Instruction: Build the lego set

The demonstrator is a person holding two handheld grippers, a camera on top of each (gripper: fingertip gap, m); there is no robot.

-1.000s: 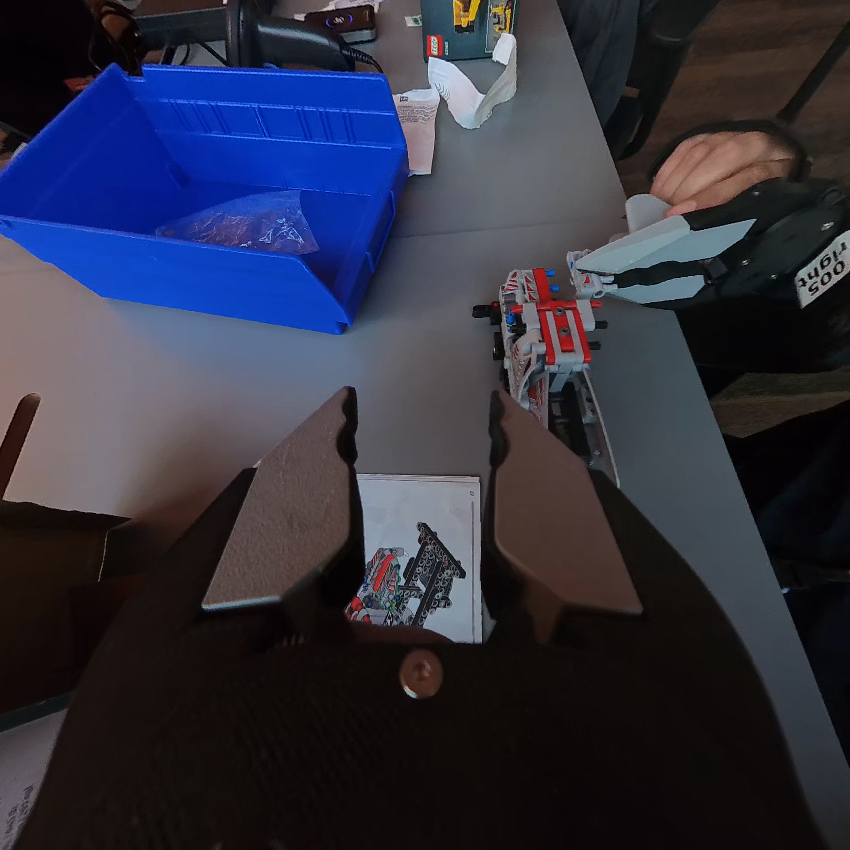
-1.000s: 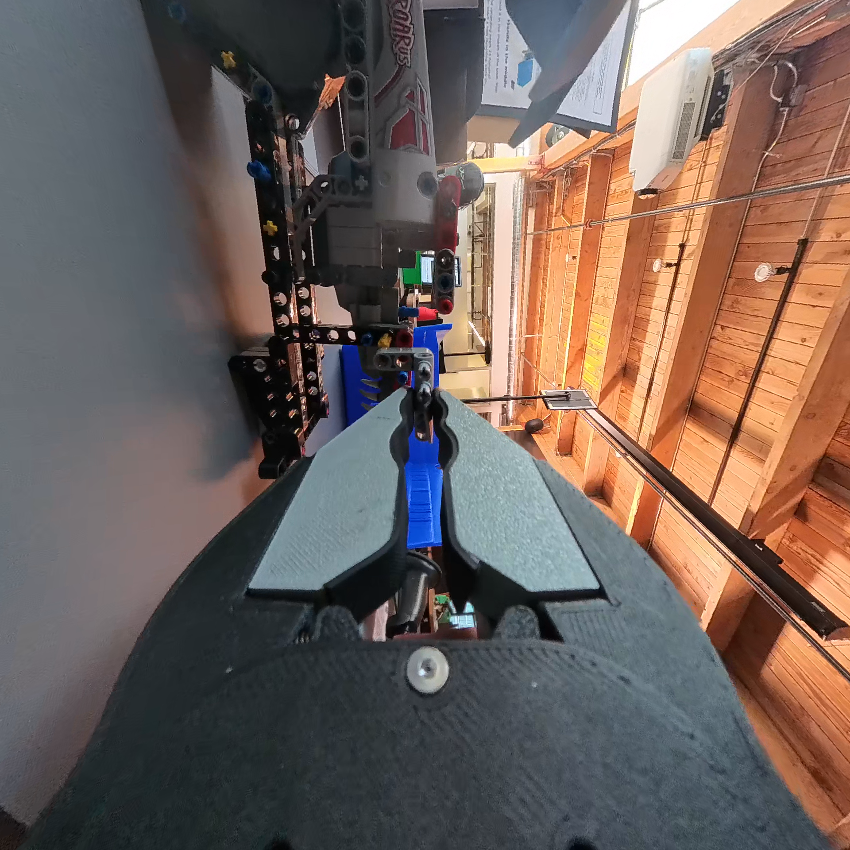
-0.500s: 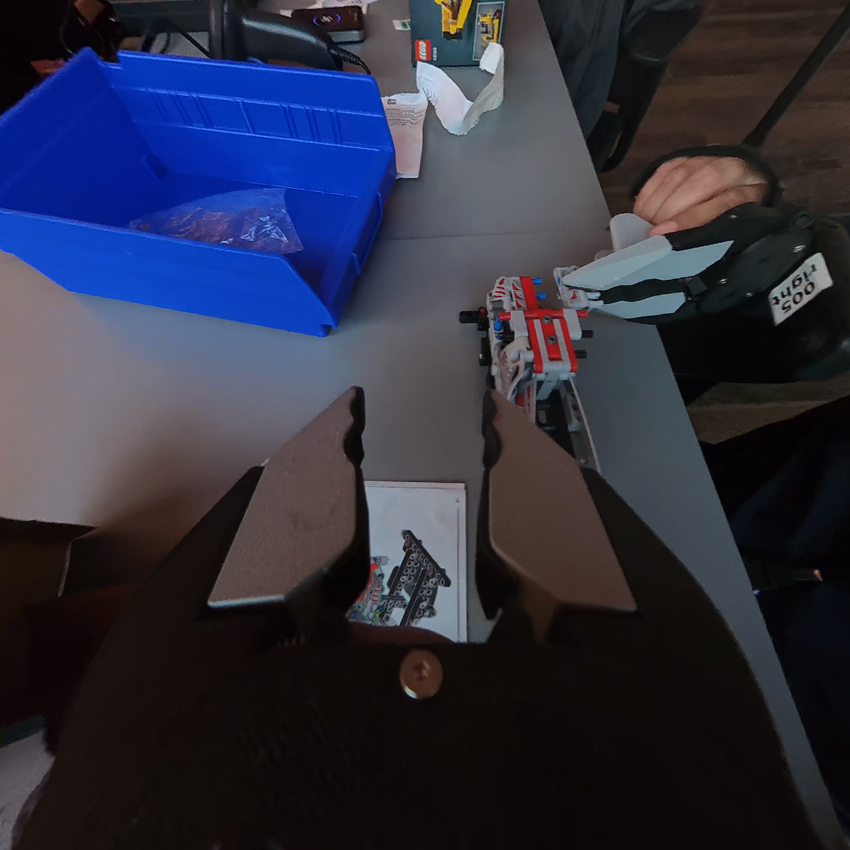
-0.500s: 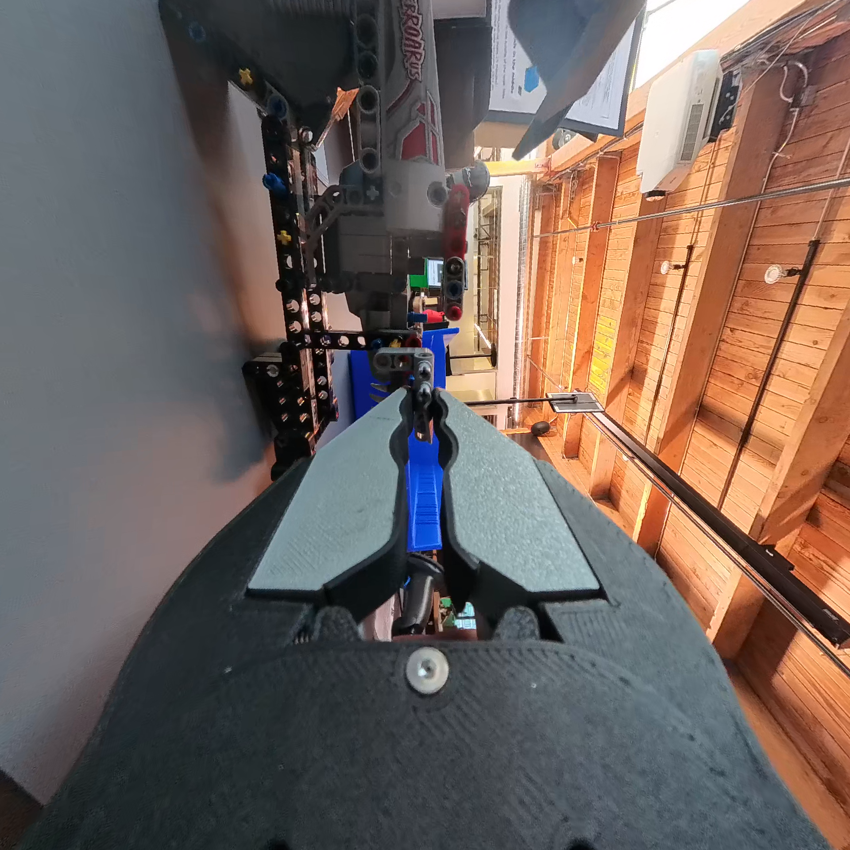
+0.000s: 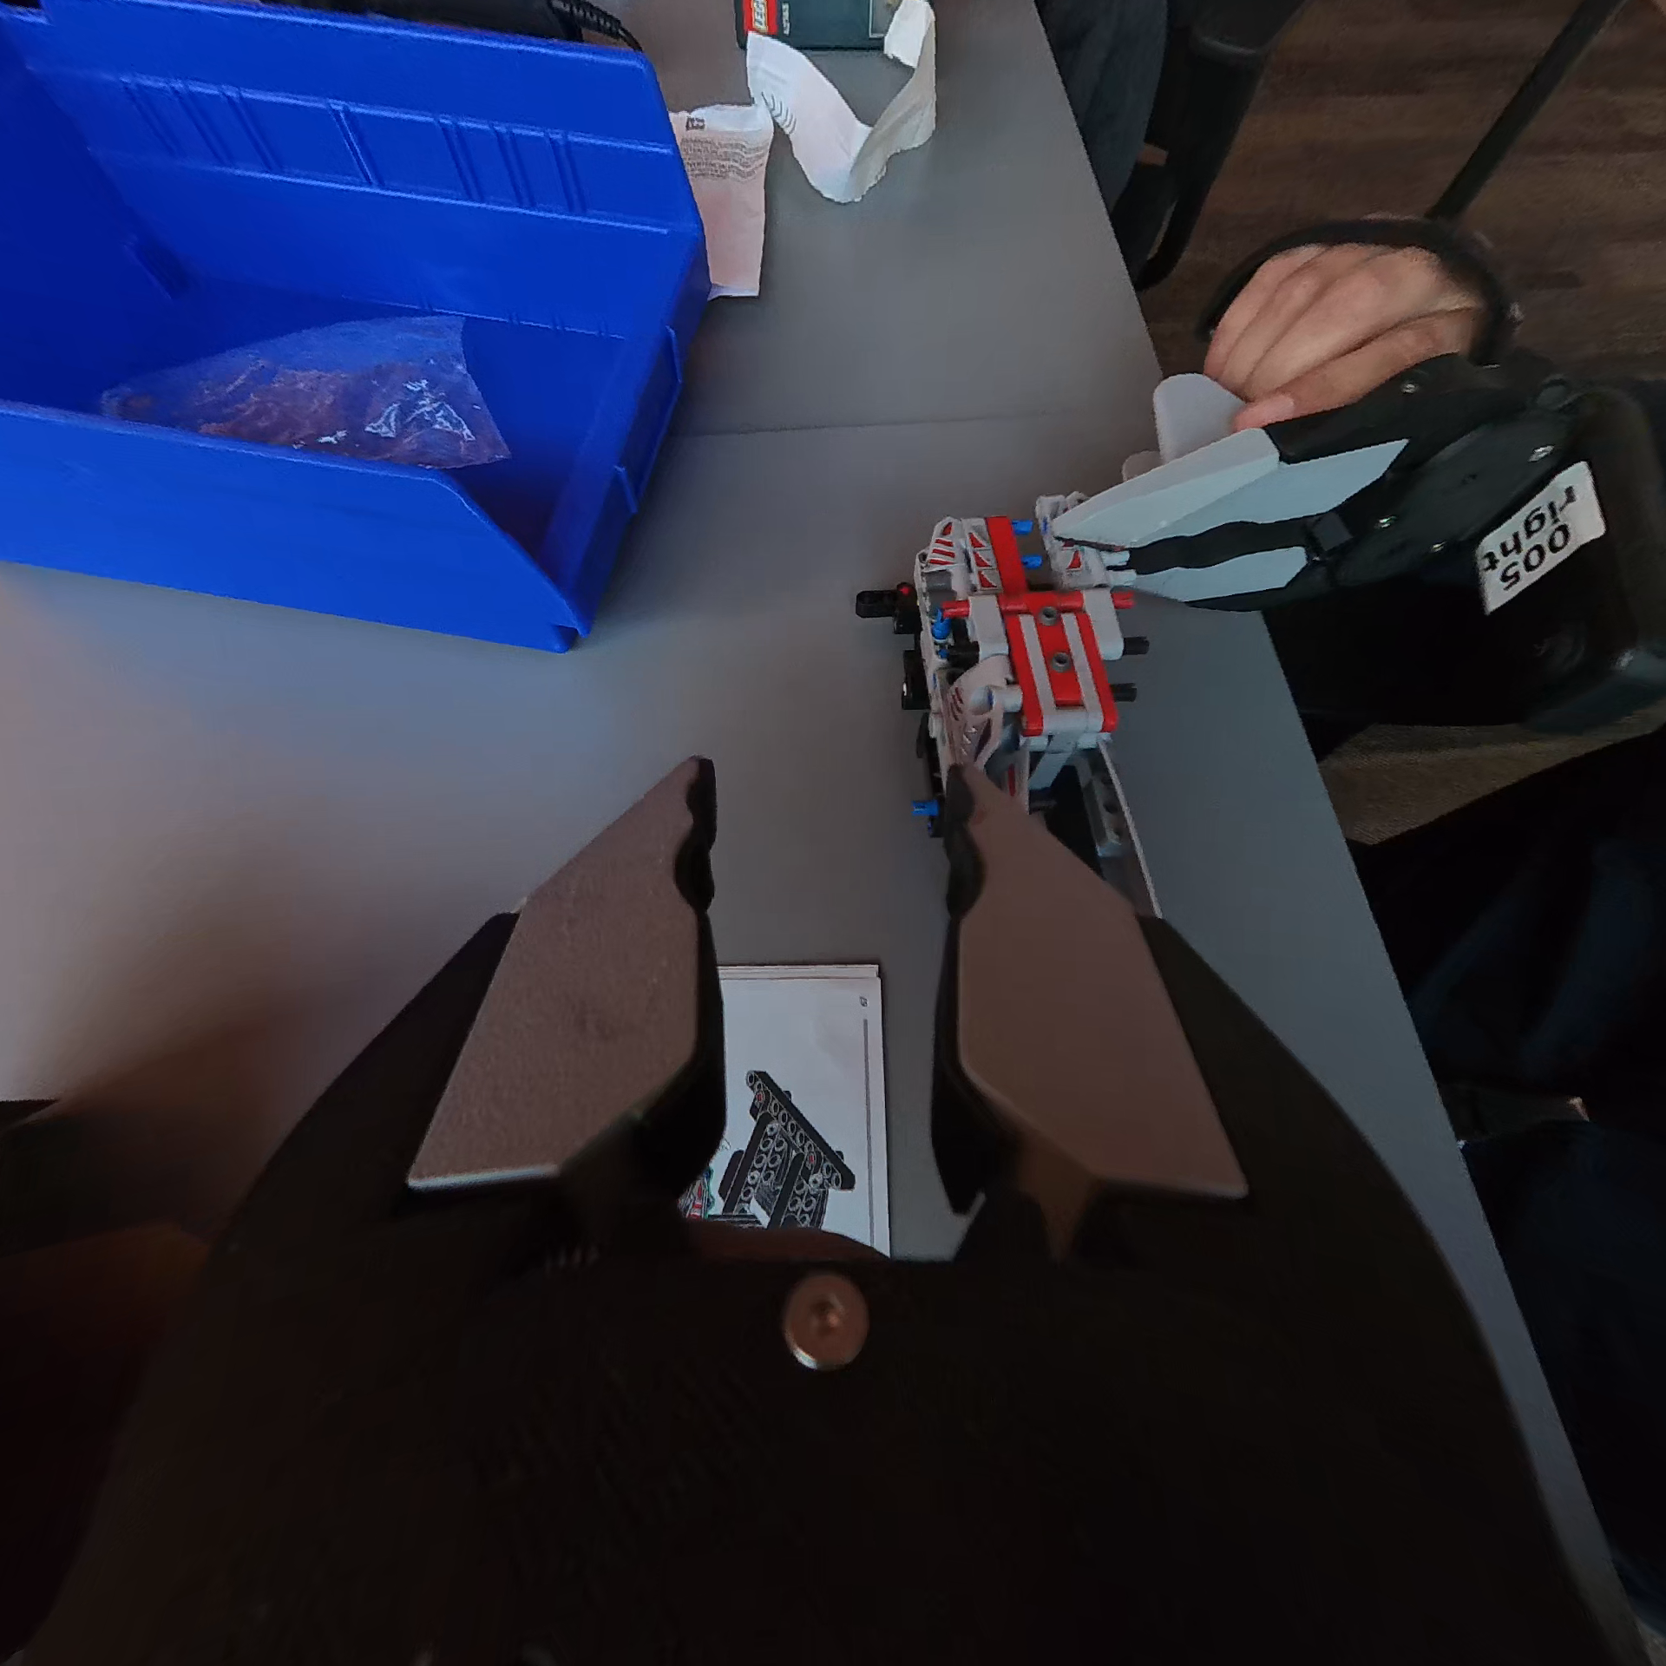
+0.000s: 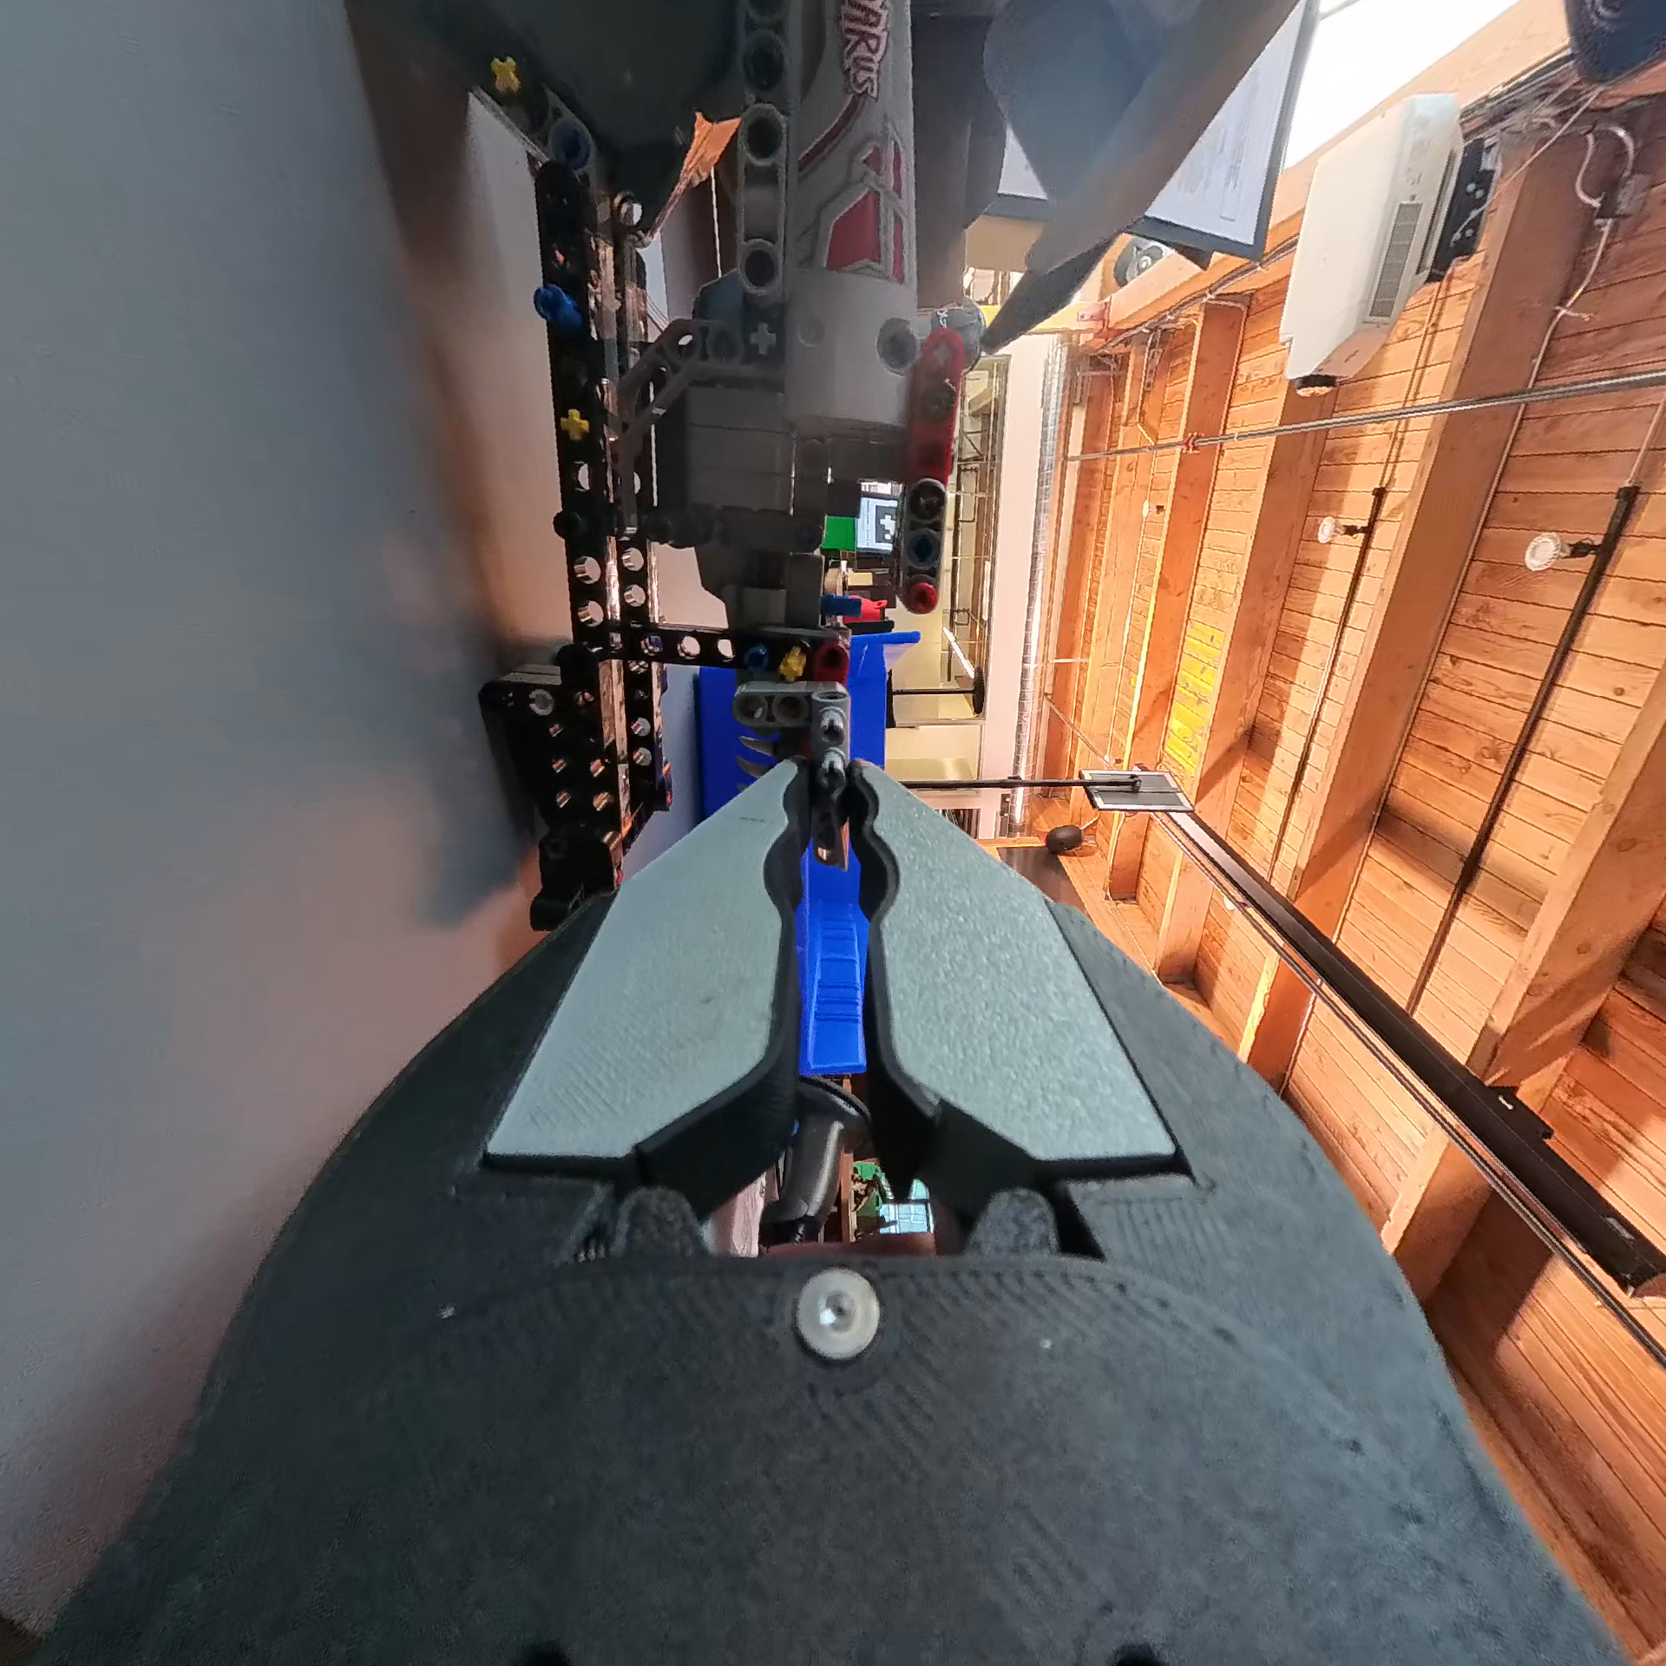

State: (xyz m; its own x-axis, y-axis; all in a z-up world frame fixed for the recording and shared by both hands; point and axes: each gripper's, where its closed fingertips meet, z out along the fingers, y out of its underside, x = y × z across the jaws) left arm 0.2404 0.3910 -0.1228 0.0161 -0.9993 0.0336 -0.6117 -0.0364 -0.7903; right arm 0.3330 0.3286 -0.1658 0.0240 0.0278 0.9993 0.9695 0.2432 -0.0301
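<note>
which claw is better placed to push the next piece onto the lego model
Right. The right claw is shut on a small grey piece right at the lego model. The left claw is open, empty, above the booklet.

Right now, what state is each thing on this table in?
Left gripper: open, empty, above the table.
Right gripper: shut on a small grey piece.
Lego model: partly built, on the table.
Blue bin: open, holding a bag.
Instruction booklet: lying flat.

Right gripper [image 6: 828, 775] pinching a small grey connector piece [image 6: 816, 712] at the fingertips, close against the lego model [image 6: 793, 397] on grey table [image 6: 180, 541].
</note>
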